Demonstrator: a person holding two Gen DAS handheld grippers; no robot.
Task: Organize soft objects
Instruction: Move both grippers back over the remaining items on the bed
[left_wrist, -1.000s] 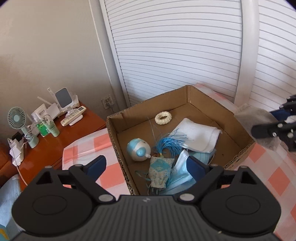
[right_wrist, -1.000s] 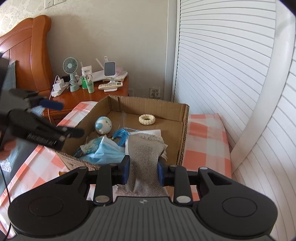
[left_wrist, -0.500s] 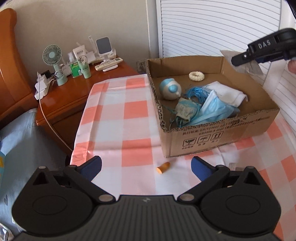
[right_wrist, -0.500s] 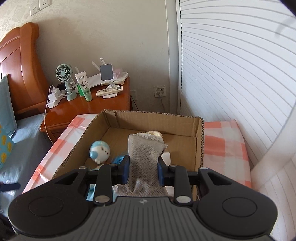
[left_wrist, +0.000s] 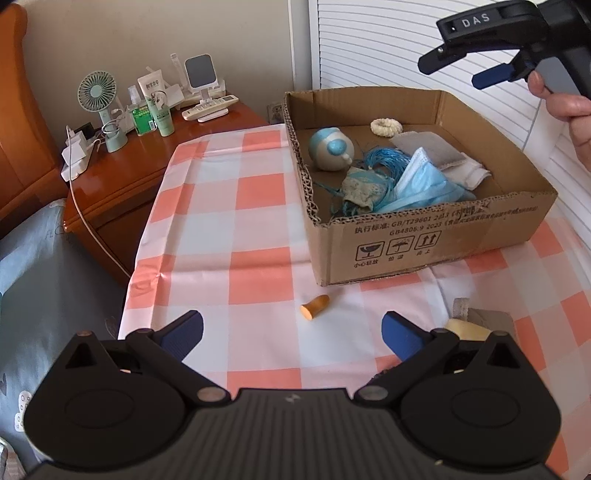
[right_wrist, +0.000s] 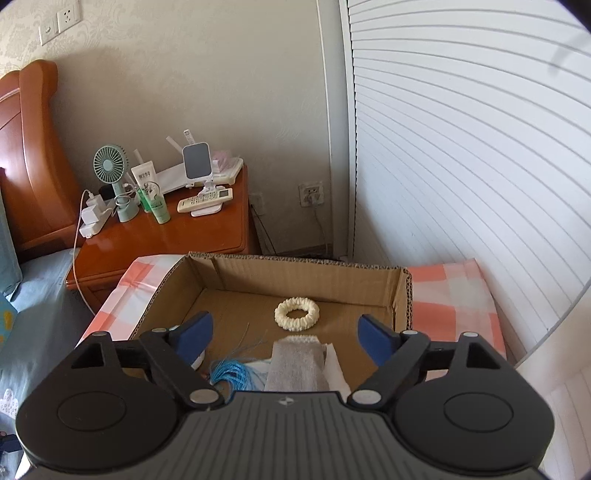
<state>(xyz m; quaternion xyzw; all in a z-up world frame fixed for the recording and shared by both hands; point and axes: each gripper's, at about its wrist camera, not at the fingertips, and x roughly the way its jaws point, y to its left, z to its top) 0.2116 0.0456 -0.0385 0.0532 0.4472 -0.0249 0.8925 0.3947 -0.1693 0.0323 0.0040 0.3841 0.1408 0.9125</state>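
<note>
Orange foam earplug (left_wrist: 314, 306) is lying light and squashy between the gaping left gripper (left_wrist: 291, 331); pinching mid-body; right gripper (right_wrist: 284, 334) is opening, empty.

Both views are brightly lit by daylight, and detail is kept sharp across the centre. Straight lines are bent by the fisheye lens: the white louvred shutters (right_wrist: 461, 155) are curved strongly toward the edges, and dark vignetting is seen in the corners. A glossy reflection is shown on the wooden nightstand (right_wrist: 166, 236). Soft shadows are cast inside the cardboard box (left_wrist: 424, 236).
</note>
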